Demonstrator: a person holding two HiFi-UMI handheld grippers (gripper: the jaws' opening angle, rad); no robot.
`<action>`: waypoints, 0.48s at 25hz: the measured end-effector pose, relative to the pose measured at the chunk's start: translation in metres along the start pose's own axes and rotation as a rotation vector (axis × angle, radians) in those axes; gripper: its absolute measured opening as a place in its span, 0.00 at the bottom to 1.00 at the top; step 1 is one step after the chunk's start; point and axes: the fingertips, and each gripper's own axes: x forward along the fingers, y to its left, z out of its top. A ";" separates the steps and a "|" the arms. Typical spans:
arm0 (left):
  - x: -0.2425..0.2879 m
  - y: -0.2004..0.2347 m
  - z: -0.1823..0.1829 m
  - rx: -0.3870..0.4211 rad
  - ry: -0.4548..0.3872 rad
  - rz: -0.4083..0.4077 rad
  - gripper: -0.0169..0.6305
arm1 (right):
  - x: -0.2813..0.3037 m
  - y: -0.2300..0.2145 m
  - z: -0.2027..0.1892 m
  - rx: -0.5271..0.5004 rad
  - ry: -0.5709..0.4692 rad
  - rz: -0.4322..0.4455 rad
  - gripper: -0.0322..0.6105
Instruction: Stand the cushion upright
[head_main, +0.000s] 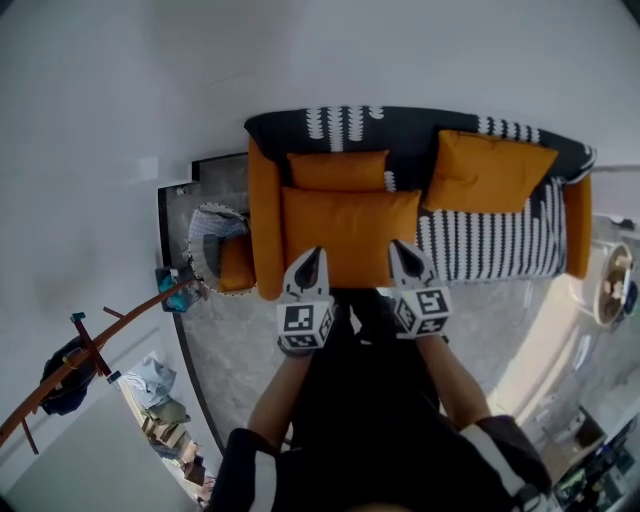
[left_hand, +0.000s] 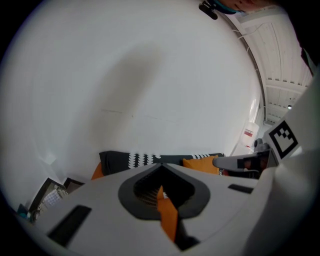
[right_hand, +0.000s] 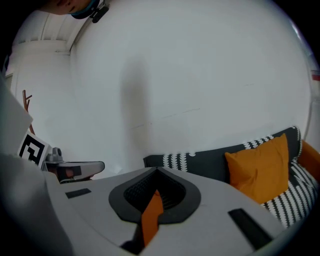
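A large orange cushion (head_main: 350, 232) lies flat on the left seat of a dark sofa (head_main: 490, 250) with white patterns. Behind it a smaller orange cushion (head_main: 338, 170) rests against the backrest. A third orange cushion (head_main: 487, 172) (right_hand: 265, 165) (left_hand: 200, 163) leans upright further right. In the head view my left gripper (head_main: 310, 262) and right gripper (head_main: 405, 255) are both shut, side by side, tips over the flat cushion's front edge; whether they touch it I cannot tell. In the gripper views the left gripper (left_hand: 161, 171) and right gripper (right_hand: 156, 176) show only an orange sliver in the slit between their jaws.
The sofa's orange armrest (head_main: 264, 225) stands left of the flat cushion. A round woven basket (head_main: 208, 245) sits beside it on the floor. A wooden coat rack (head_main: 80, 350) stands far left, and a small round table (head_main: 612, 285) at the right. A white wall backs the sofa.
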 end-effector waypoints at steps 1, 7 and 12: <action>0.005 0.005 -0.002 0.000 0.008 0.001 0.02 | 0.006 -0.002 -0.003 0.008 0.011 -0.008 0.04; 0.033 0.030 -0.014 -0.011 0.049 0.001 0.02 | 0.040 -0.014 -0.016 0.018 0.073 -0.048 0.04; 0.057 0.041 -0.029 -0.030 0.103 -0.014 0.02 | 0.062 -0.027 -0.039 0.040 0.139 -0.083 0.05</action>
